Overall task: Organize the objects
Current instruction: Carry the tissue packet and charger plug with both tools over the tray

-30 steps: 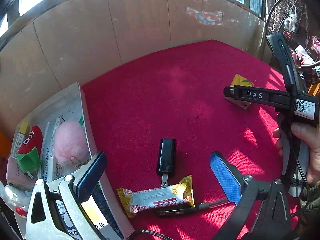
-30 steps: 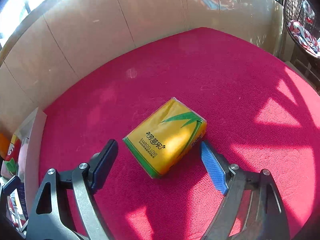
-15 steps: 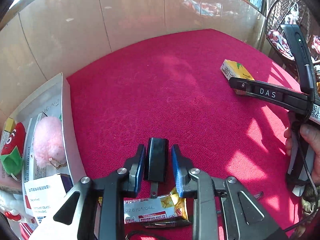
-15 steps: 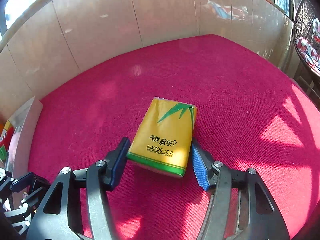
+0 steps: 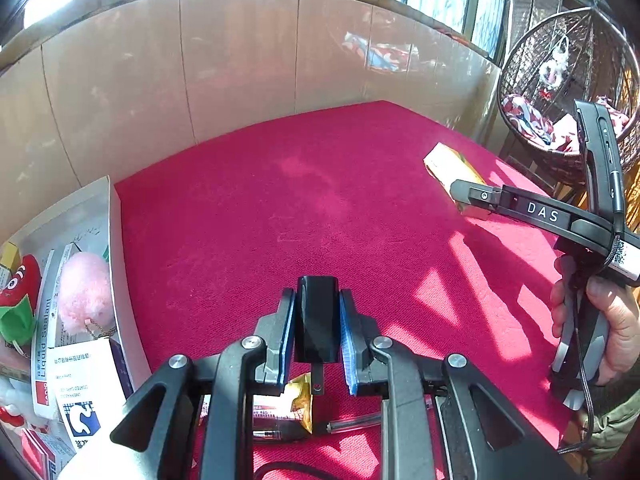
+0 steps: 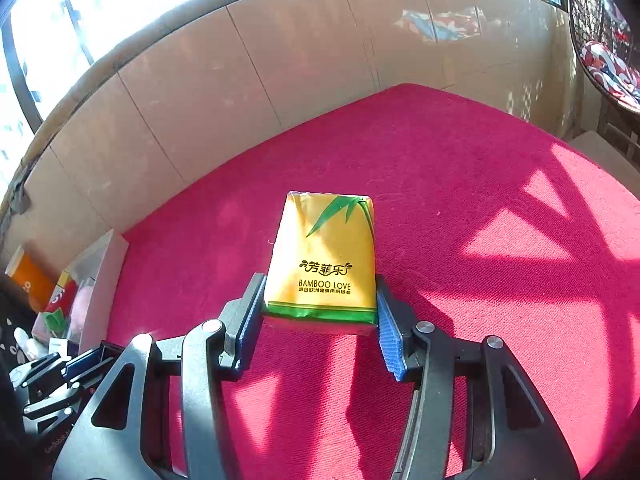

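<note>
From the left wrist view, the left gripper [image 5: 317, 334] is clamping a black charger [image 5: 317, 320] between its blue pads, above the near part of the red cloth [image 5: 280, 208] — a snack bar [image 5: 280, 408] is lying beneath it. A white box [image 5: 114, 240] of toys is sitting at the left.

From the right wrist view, the right gripper [image 6: 320, 320] is closing, its pads pressing the near end of a yellow tissue pack [image 6: 326, 256] — mid-cloth, slightly raised.
</note>
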Motion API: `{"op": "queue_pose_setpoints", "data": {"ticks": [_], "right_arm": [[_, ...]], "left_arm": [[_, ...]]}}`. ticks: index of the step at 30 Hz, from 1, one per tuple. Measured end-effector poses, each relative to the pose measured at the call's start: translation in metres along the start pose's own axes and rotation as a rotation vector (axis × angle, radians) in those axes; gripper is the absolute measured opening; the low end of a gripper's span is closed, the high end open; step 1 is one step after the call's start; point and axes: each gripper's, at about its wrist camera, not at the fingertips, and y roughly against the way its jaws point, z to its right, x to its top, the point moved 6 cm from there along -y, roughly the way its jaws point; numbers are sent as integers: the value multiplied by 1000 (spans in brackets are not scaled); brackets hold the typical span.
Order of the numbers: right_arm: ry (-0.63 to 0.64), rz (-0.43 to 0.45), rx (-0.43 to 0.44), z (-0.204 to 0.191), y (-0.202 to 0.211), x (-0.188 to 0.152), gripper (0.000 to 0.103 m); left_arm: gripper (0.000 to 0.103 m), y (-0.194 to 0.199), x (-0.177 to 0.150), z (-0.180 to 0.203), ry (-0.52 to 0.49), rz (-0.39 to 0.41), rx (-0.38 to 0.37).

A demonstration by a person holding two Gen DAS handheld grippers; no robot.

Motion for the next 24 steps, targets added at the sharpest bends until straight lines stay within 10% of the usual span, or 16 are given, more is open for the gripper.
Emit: {"op": "queue_pose_setpoints", "data": {"ticks": [24], "right_arm": [[137,83,155,-76,64,3,51]], "left_arm": [[20,71,14,6,45,191,28]]}}
